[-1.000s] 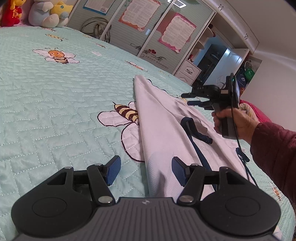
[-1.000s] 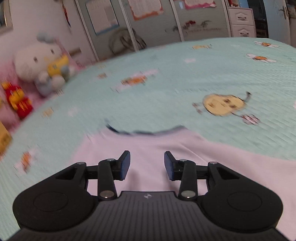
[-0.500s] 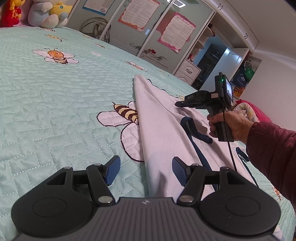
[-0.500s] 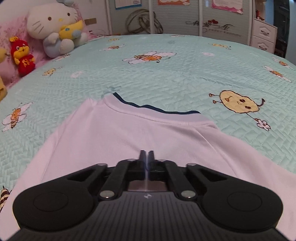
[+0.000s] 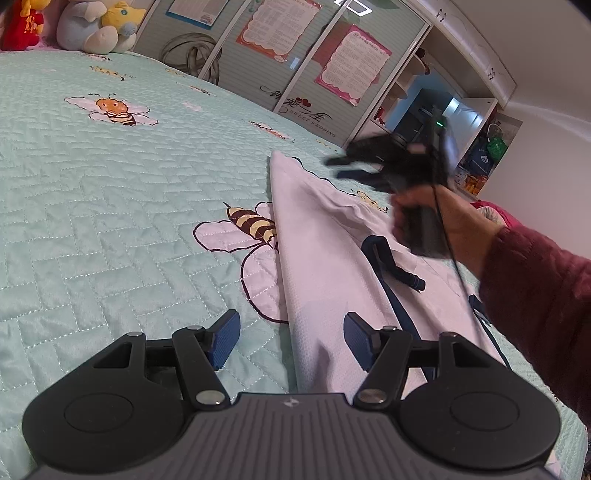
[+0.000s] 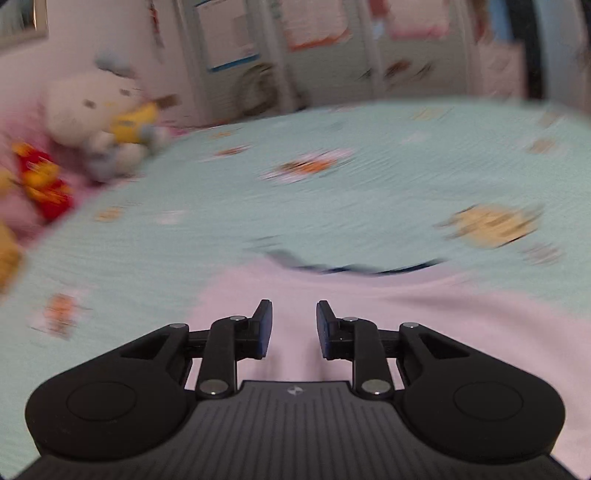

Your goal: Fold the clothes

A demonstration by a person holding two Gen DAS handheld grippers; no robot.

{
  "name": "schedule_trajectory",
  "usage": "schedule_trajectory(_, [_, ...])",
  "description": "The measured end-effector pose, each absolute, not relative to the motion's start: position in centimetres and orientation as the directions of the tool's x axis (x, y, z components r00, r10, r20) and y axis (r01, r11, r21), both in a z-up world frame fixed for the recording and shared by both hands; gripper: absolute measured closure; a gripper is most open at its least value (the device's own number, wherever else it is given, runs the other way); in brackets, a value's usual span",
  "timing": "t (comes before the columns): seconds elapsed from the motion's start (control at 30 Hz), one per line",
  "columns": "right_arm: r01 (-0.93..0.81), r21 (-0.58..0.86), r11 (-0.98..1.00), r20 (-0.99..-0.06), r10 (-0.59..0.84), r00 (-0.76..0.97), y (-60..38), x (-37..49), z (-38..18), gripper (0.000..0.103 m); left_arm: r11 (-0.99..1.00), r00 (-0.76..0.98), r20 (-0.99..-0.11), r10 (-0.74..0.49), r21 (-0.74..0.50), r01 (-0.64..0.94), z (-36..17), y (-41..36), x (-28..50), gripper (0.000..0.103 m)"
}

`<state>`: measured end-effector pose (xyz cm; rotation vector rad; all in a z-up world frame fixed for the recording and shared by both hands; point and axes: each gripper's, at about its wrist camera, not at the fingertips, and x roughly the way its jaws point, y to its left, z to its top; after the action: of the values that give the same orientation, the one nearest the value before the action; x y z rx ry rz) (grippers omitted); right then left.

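A white garment (image 5: pixel 325 266) with dark navy trim (image 5: pixel 391 266) lies stretched out on a mint quilted bedspread (image 5: pixel 110 221). My left gripper (image 5: pixel 291 338) is open low over the garment's near left edge, and its pads do not press the cloth. A person's hand (image 5: pixel 443 218) holds my right gripper (image 5: pixel 334 167) above the garment's far part, blurred by motion. In the right wrist view my right gripper (image 6: pixel 294 325) hovers over the white cloth (image 6: pixel 369 306) short of the navy collar edge (image 6: pixel 351 267). Its jaws are opening with nothing between them.
Plush toys (image 5: pixel 92 26) sit at the far end of the bed, and show again as plush toys (image 6: pixel 99 118) in the right wrist view. Wardrobe doors with posters (image 5: pixel 295 55) stand behind the bed. A dark red sleeve (image 5: pixel 535 295) crosses the right side.
My right gripper went from open to fully shut and has parted again. It has shifted up and left over the garment. The left gripper has stayed still.
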<state>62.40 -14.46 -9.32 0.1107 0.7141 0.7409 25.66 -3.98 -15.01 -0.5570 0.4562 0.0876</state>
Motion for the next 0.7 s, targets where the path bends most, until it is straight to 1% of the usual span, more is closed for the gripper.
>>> schedule_trajectory(0.07, [-0.580, 0.409, 0.705, -0.567, 0.694, 0.444, -12.0, 63.2, -10.2, 0.078, 0.846, 0.897, -0.439, -0.043, -0.494, -0.201, -15.0, -3.9, 25.6, 0.037])
schedule_trajectory(0.17, [-0.571, 0.404, 0.715, -0.628, 0.670, 0.395, -8.1, 64.2, -12.5, 0.080, 0.843, 0.898, -0.438, -0.047, -0.499, -0.199, -15.1, -3.8, 25.6, 0.037])
schedule_trajectory(0.23, [-0.596, 0.381, 0.707, -0.610, 0.676, 0.413, -6.6, 63.9, -12.8, 0.080, 0.842, 0.898, -0.437, -0.048, -0.501, -0.199, -15.0, -3.8, 25.6, 0.037])
schedule_trajectory(0.33, [-0.641, 0.308, 0.703, -0.627, 0.657, 0.418, -5.1, 63.3, -12.5, 0.080, 0.842, 0.898, -0.437, -0.049, -0.501, -0.198, -15.0, -3.9, 25.5, 0.037])
schedule_trajectory(0.4, [-0.648, 0.319, 0.692, -0.617, 0.670, 0.412, -5.1, 63.2, -11.9, 0.080, 0.841, 0.898, -0.437, -0.050, -0.503, -0.198, -15.0, -3.9, 25.5, 0.037])
schedule_trajectory(0.47, [-0.628, 0.392, 0.672, -0.549, 0.719, 0.427, -6.6, 63.4, -10.9, 0.080, 0.841, 0.898, -0.437, -0.050, -0.503, -0.198, -15.0, -3.9, 25.5, 0.037])
schedule_trajectory(0.5, [-0.620, 0.403, 0.673, -0.513, 0.727, 0.456, -7.3, 63.5, -10.4, 0.080, 0.841, 0.898, -0.437, -0.051, -0.504, -0.198, -15.0, -3.9, 25.5, 0.037])
schedule_trajectory(0.53, [-0.622, 0.383, 0.683, -0.495, 0.720, 0.487, -7.7, 63.5, -9.9, 0.080, 0.841, 0.898, -0.437, -0.051, -0.504, -0.198, -15.0, -3.8, 25.5, 0.037])
schedule_trajectory(0.6, [-0.631, 0.313, 0.710, -0.512, 0.685, 0.518, -7.7, 64.2, -9.4, 0.080, 0.841, 0.898, -0.438, -0.051, -0.504, -0.198, -15.0, -3.8, 25.5, 0.037])
schedule_trajectory(0.7, [-0.633, 0.278, 0.722, -0.564, 0.656, 0.501, -7.1, 66.0, -9.5, 0.079, 0.840, 0.898, -0.437, -0.052, -0.505, -0.197, -15.0, -3.8, 25.5, 0.037])
